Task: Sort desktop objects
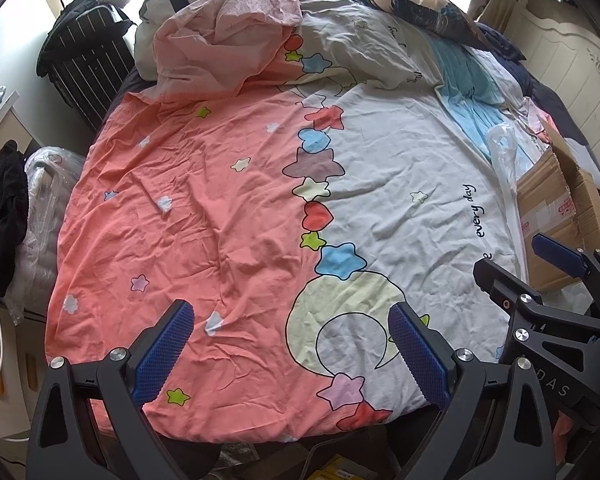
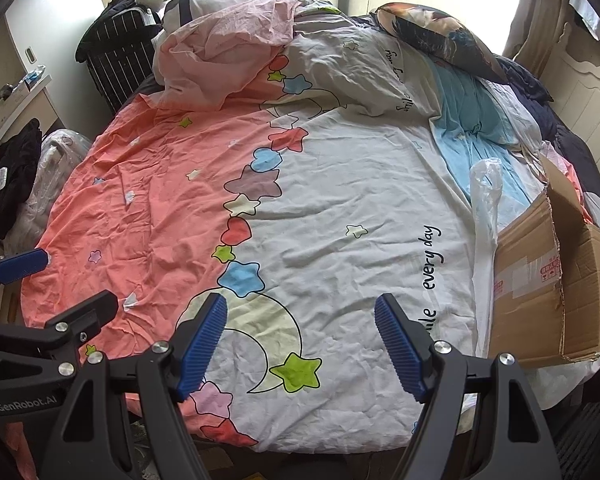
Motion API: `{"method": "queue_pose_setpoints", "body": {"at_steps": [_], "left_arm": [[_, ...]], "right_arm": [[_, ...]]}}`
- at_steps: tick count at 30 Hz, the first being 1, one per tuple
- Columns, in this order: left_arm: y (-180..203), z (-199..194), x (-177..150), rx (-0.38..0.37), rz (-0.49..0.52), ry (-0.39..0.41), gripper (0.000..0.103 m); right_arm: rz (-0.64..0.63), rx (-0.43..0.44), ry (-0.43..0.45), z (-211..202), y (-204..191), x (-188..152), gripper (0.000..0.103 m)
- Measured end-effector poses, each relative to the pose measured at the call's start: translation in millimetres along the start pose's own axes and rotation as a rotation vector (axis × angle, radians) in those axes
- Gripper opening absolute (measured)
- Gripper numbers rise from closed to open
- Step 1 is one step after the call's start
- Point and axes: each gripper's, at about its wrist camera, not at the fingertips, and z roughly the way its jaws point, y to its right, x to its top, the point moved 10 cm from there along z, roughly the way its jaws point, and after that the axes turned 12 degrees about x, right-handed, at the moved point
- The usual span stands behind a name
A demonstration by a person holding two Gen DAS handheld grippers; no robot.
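Observation:
A pink and white duvet cover [image 1: 260, 184] with star and moon prints lies spread over the bed; it also shows in the right wrist view [image 2: 340, 200]. My left gripper [image 1: 290, 320] is open and empty above the duvet's near edge. My right gripper [image 2: 300, 316] is open and empty, just right of the left one. The right gripper appears in the left wrist view [image 1: 540, 276], and the left gripper in the right wrist view [image 2: 52, 284]. A flattened cardboard box [image 2: 540, 280] and a clear plastic bag [image 2: 486, 192] lie on the bed's right side.
A crumpled pale pink sheet [image 1: 220, 36] and a dark patterned pillow [image 1: 420, 8] lie at the far end. A light blue cloth [image 2: 472, 136] lies at the right. A dark striped bag [image 1: 84, 48] stands off the far left corner. Black clothing [image 1: 0, 216] and plastic-wrapped items [image 1: 48, 184] sit left.

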Motion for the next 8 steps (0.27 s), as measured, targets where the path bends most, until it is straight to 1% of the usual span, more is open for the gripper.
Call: {"method": "queue_pose_setpoints", "body": {"at_steps": [8], "left_arm": [[5.5, 3.0, -1.9, 0.005, 0.021, -0.001, 0.1]], "right_arm": [[0.01, 0.004, 0.0, 2.4, 4.1, -0.2, 0.073]]}}
